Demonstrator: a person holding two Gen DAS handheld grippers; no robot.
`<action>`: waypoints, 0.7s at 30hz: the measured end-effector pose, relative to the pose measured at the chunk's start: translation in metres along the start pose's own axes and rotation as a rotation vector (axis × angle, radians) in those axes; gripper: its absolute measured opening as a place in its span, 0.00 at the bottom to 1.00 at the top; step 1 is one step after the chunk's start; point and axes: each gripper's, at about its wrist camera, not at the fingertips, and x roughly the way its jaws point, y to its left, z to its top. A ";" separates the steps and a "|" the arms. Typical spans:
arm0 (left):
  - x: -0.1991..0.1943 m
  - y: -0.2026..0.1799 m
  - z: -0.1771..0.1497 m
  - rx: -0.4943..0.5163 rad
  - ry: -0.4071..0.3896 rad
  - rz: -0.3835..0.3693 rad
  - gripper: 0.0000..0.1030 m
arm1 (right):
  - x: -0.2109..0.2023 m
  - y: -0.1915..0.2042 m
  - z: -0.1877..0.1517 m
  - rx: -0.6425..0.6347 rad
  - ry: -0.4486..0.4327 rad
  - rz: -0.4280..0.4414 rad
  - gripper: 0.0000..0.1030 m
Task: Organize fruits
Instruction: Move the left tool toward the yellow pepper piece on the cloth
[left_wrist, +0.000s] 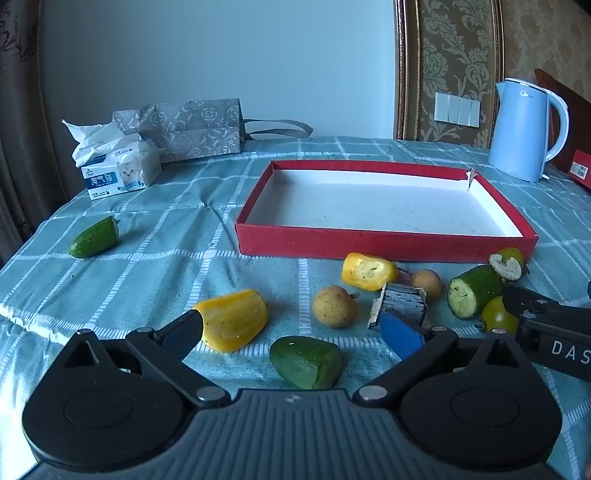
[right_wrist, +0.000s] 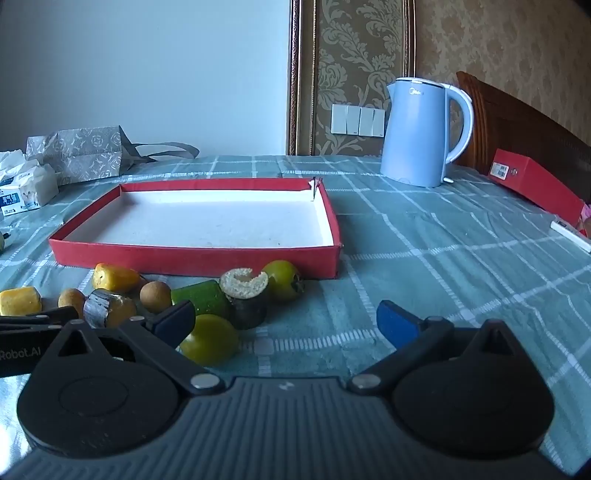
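Above the scattered fruit pieces (left_wrist: 334, 306), both hand-held grippers, left (left_wrist: 301, 328) and right (right_wrist: 286, 319), tilt downward, jaws wide apart.

Both tools tilt gently downward over the table, the left gripper (left_wrist: 295, 325) with its jaws spread wide and gripping nothing, the right gripper (right_wrist: 286, 321) spread just as wide and equally unladen, its black finger (left_wrist: 532, 306) showing beside the left.
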 end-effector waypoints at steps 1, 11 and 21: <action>0.000 0.000 0.000 0.002 0.001 0.001 1.00 | 0.001 0.000 0.001 0.000 0.001 0.001 1.00; -0.001 -0.002 0.000 0.014 0.007 -0.007 1.00 | 0.002 0.000 0.000 0.007 -0.001 0.001 1.00; -0.003 -0.001 -0.001 0.014 0.001 -0.006 1.00 | 0.003 -0.002 -0.002 0.015 -0.007 0.009 1.00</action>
